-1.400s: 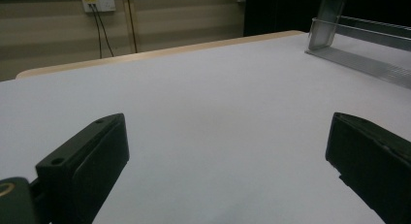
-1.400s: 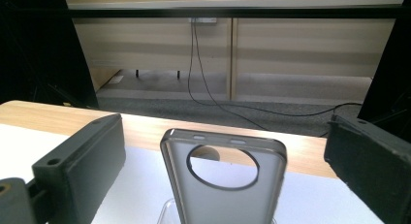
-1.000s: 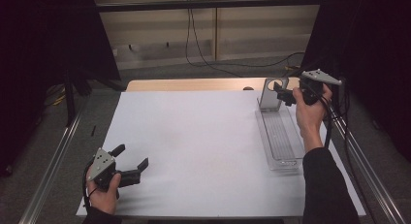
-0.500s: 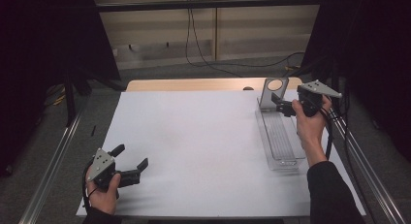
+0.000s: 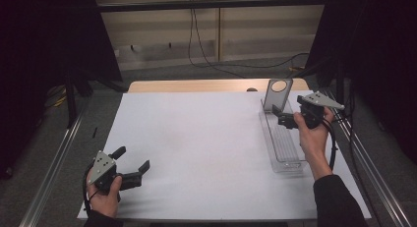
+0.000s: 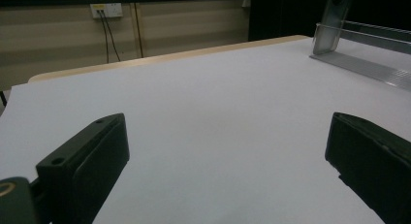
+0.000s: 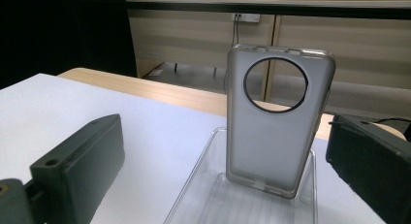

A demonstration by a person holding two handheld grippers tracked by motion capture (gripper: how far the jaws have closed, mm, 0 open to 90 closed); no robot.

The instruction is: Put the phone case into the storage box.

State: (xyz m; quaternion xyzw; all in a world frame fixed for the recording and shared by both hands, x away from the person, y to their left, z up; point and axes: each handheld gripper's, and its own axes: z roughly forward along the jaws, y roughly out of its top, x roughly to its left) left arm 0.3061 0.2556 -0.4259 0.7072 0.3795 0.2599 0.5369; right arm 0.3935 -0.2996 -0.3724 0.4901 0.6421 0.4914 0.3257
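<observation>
Right gripper hovers wide open at right of frame, facing the upright translucent phone case standing in the clear tray; left gripper, lower left, also gapes wide.

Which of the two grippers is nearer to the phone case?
The right gripper, held above the clear tray, jaws open toward the upright phone case. The left gripper sits at the table's opposite near corner.

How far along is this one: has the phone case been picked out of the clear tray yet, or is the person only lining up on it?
Only lining up. Done: the right gripper is above the clear tray, jaws open and facing the phone case. In hand: nothing; the case stands upright at the tray's far end, untouched. Left: closing on the case and lifting it out. The left gripper sits open near the table's front left corner.
</observation>
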